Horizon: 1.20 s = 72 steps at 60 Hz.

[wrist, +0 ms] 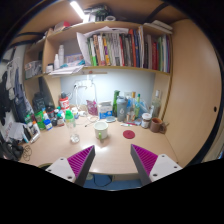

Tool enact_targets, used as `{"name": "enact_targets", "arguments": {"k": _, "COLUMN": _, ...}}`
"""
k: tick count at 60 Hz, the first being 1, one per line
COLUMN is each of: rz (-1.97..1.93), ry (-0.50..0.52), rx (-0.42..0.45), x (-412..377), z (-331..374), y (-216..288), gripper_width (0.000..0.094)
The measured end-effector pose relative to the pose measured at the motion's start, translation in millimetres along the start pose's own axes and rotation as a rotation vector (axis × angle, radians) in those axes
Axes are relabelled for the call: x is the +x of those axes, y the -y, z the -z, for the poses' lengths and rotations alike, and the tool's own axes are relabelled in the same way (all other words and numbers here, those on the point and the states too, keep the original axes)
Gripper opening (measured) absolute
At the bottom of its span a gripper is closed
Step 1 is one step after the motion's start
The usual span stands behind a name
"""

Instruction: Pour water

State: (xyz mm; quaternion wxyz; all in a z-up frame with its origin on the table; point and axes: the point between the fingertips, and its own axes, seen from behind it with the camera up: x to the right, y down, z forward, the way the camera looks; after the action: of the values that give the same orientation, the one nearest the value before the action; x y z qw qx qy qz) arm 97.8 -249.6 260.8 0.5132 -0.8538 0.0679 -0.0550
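My gripper (pixel 112 163) is open and empty, its two magenta pads (pixel 80 158) wide apart above the near edge of a wooden desk (pixel 110 150). A pale green cup (pixel 101 131) stands on the desk well beyond the fingers, near the middle. A small clear glass (pixel 73 137) stands to its left. Several bottles (pixel 122 106) stand at the back of the desk, right of the middle. Nothing is between the fingers.
A red coaster (pixel 128 133) lies right of the cup. Bottles and jars (pixel 50 115) crowd the desk's left side. A bookshelf (pixel 120 50) full of books hangs above the desk. Small jars (pixel 147 120) stand at the right back.
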Motion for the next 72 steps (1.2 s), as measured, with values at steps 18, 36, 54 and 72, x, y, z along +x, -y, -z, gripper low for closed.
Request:
{"name": "enact_targets", "arguments": {"k": 18, "rz": 0.099, "ry": 0.048, "rx": 0.033, "x": -42, "z": 18, "y": -5, "gripper_width": 0.0796}}
{"name": "enact_targets", "arguments": {"k": 36, "rz": 0.085, "ry": 0.078, "rx": 0.117, "x": -64, "z": -1, "y": -4, "gripper_width": 0.0798}}
{"name": "enact_targets", "arguments": {"k": 54, "rz": 0.015, "ry": 0.263, "rx": 0.147, "x": -161, "z": -149, "y": -24, "gripper_width": 0.0802}}
{"name": "enact_targets", "arguments": {"k": 72, "rz": 0.031, "ry": 0.368, "rx": 0.206, "x": -263, "z": -301, "y": -26, "gripper_width": 0.0802}}
